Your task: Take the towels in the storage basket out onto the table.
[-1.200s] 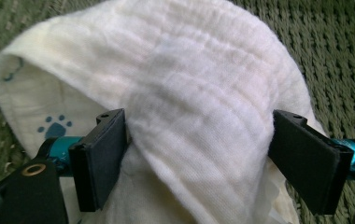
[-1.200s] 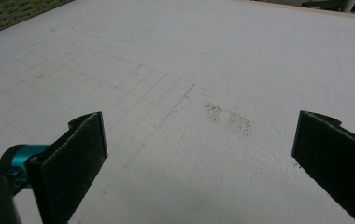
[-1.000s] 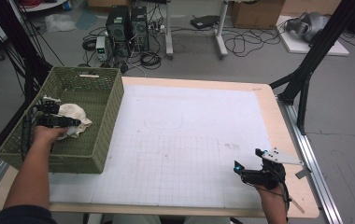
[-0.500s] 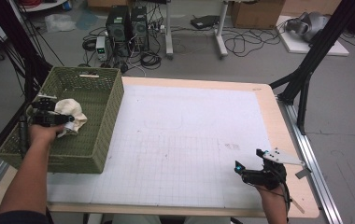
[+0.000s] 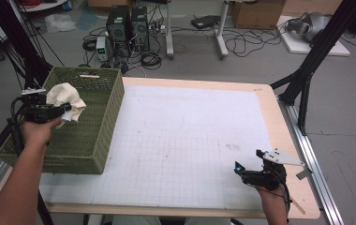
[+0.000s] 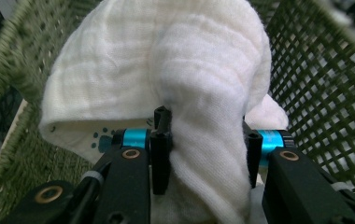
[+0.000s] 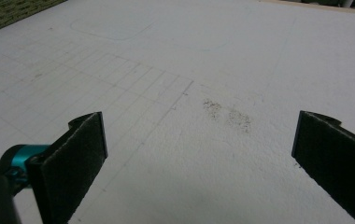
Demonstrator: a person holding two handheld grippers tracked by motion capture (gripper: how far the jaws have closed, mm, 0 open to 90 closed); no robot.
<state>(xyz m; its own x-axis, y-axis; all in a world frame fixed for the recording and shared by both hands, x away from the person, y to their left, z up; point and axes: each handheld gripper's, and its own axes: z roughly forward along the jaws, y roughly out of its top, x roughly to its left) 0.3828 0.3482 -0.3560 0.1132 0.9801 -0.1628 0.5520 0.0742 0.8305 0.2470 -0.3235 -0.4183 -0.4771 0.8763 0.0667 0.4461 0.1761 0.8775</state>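
Note:
A crumpled white cloth point(image 5: 65, 100) hangs above the green wicker basket point(image 5: 99, 117) at the table's left. My left gripper point(image 5: 63, 108) is shut on the cloth point(image 6: 180, 84); its jaws closed on it within the last second, and both black pads press into the fabric in the left gripper view. The cloth has a small blue paw print near its hem. At the front right of the table my right gripper point(image 5: 243, 171) stays low over the white mat, its jaws point(image 7: 199, 154) wide open with nothing between them.
The white gridded mat point(image 5: 185, 140) covers most of the wooden table and shows a faint dirty smudge point(image 7: 227, 114). Black frame legs point(image 5: 302, 79) stand at the right, and computers and cables point(image 5: 129, 28) lie on the floor beyond.
The left gripper has closed on the cloth and lifted it up out of the basket. The right gripper has not moved.

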